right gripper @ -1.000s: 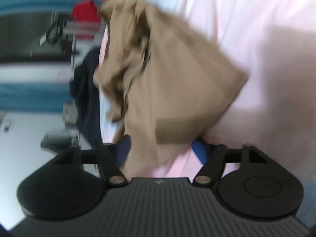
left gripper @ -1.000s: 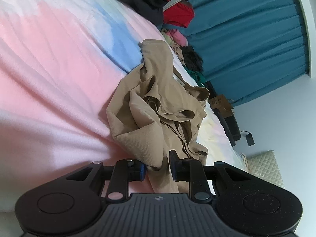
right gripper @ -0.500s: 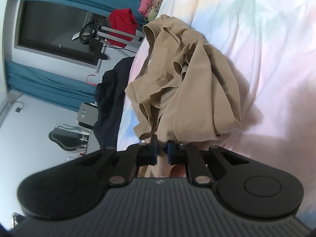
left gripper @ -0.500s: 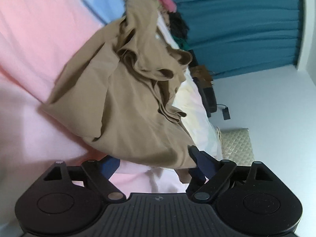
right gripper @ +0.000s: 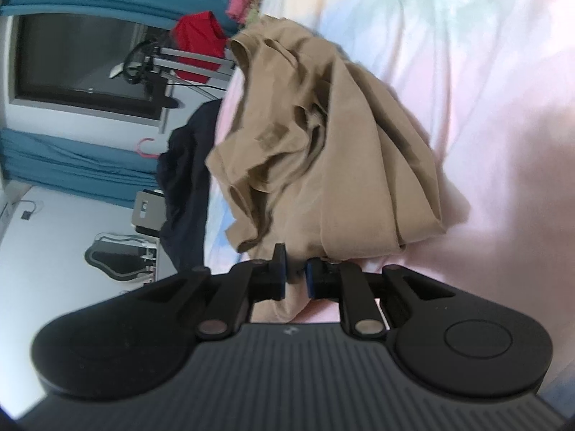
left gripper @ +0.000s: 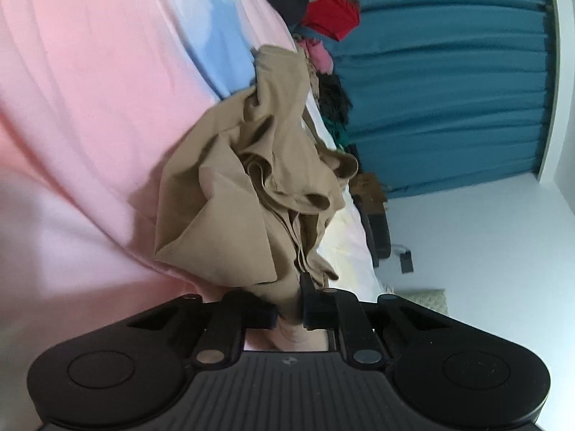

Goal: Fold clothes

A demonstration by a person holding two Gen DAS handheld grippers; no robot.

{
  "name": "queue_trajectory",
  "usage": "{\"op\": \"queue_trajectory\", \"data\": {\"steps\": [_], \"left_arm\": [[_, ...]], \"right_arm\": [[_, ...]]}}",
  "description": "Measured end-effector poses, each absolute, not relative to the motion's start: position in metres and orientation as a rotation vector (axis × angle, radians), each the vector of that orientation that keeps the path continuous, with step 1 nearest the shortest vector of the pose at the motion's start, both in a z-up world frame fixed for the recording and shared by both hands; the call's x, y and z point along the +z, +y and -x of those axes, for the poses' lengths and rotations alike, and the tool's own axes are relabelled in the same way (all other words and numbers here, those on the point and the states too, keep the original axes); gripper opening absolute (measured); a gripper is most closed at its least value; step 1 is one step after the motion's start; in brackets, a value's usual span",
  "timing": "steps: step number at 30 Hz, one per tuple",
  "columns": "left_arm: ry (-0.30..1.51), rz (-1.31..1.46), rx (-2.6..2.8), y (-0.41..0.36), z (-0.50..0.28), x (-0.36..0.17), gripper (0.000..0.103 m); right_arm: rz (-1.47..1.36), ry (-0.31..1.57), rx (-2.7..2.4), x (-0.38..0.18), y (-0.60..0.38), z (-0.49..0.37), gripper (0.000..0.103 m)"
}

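Observation:
A crumpled tan garment (left gripper: 251, 186) lies in a heap on the pink and pastel bed sheet (left gripper: 90, 89). My left gripper (left gripper: 289, 309) is shut on a near edge of the garment, with cloth pinched between its jaws. In the right wrist view the same tan garment (right gripper: 334, 151) is bunched in front of my right gripper (right gripper: 296, 280), which is shut on another near edge of it. Both held edges hang down into the jaws.
A dark garment (right gripper: 187, 179) lies at the bed's edge. Other clothes, red (left gripper: 332, 14) and pink (left gripper: 320, 54), are piled at the far end by the teal curtains (left gripper: 449, 89). A metal rack (right gripper: 187, 61) and a white wall (left gripper: 485, 251) stand beyond the bed.
My left gripper was open half a second ago and has closed on the garment's edge. My right gripper closed on it before that and still holds. The heap has shifted slightly.

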State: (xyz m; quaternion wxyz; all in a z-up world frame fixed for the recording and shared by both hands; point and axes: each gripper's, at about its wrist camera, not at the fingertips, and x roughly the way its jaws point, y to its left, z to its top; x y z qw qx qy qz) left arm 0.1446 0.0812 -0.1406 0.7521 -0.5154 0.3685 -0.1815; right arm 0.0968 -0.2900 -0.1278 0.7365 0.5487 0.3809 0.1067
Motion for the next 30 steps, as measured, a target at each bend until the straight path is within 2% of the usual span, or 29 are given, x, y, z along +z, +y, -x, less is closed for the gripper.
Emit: {"op": "queue_trajectory", "data": {"steps": [4,14,20,23,25,27,30], "left_arm": [[0.777,1.141,-0.367,0.088,-0.142,-0.14,0.008],[0.745,1.118,-0.389,0.085,-0.141,-0.134,0.007],[0.738,1.135,-0.375,0.088,-0.139,-0.134,0.007],[0.733,1.149,-0.37,0.091,-0.138,-0.134,0.007],[0.727,1.149,-0.372,0.09,-0.14,-0.133,0.007],[0.716,1.152,-0.375,0.091,-0.141,-0.132,0.007],[0.698,1.159,-0.383,0.091,-0.141,-0.13,0.007]], "right_arm": [[-1.242,0.885,0.226,-0.144,-0.283,-0.1,0.022],[-1.251,0.787,0.08,-0.143,-0.294,-0.088,0.023],[-1.316,0.796,0.075,-0.146,-0.301,-0.085,0.024],[-1.341,0.819,0.095,-0.148,-0.301,-0.087,0.038],[-1.372,0.814,0.134,-0.15,-0.299,-0.089,0.07],[-1.393,0.807,0.164,-0.151,-0.296,-0.09,0.084],[-1.368,0.792,0.073,-0.149,-0.3,-0.083,0.082]]}}
